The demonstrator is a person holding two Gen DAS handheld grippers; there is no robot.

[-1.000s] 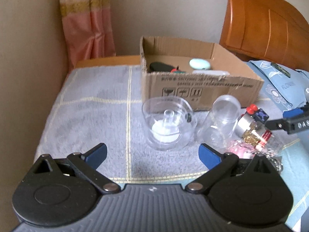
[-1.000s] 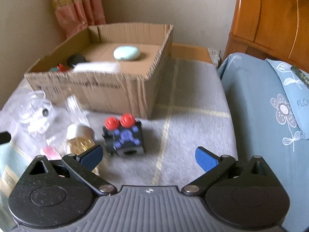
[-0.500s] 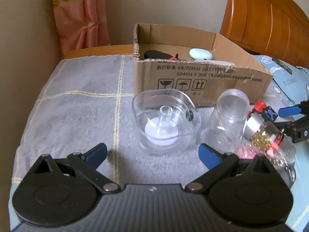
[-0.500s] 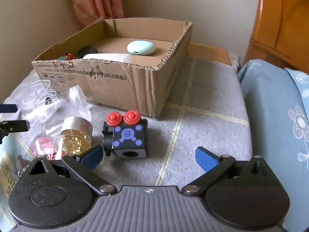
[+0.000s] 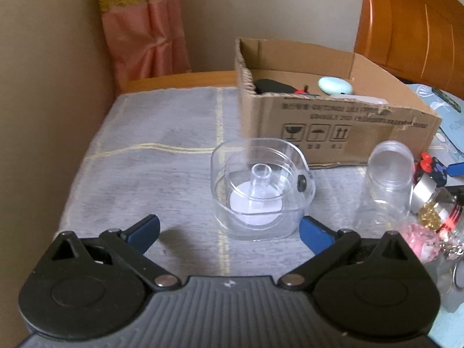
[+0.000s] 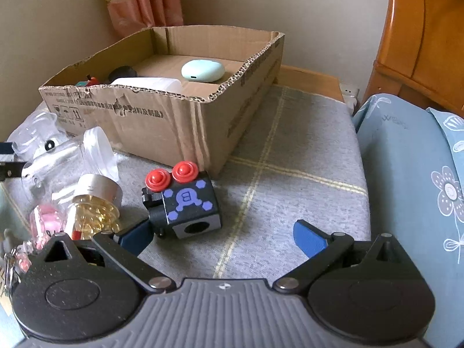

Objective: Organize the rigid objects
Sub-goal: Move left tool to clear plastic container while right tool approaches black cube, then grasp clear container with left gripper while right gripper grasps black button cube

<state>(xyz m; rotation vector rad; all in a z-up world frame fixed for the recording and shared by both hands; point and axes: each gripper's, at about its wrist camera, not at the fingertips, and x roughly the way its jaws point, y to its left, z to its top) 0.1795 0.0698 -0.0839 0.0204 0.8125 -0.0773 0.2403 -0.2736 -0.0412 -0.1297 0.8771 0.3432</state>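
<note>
A clear plastic container (image 5: 261, 191) with a white disc inside stands just ahead of my open left gripper (image 5: 229, 230), nearer its right finger. My right gripper (image 6: 223, 235) is open around the near end of a black cube toy (image 6: 185, 203) with two red buttons, its left finger beside the toy. An open cardboard box (image 6: 174, 110) behind holds a mint case (image 6: 203, 70), a white piece and dark items. The same box (image 5: 333, 121) shows in the left wrist view.
A clear jar (image 5: 385, 185), a gold-bead bottle (image 6: 95, 203) with a silver cap and a pink charm (image 5: 420, 243) lie in a cluster between the grippers. The grey cloth (image 6: 290, 174) covers the table; blue bedding (image 6: 411, 174) and a wooden headboard (image 5: 411, 23) rise on the right.
Both grippers have moved forward and lower. The clear container now sits close to the left fingers, and the cube toy now lies between the right fingers.
</note>
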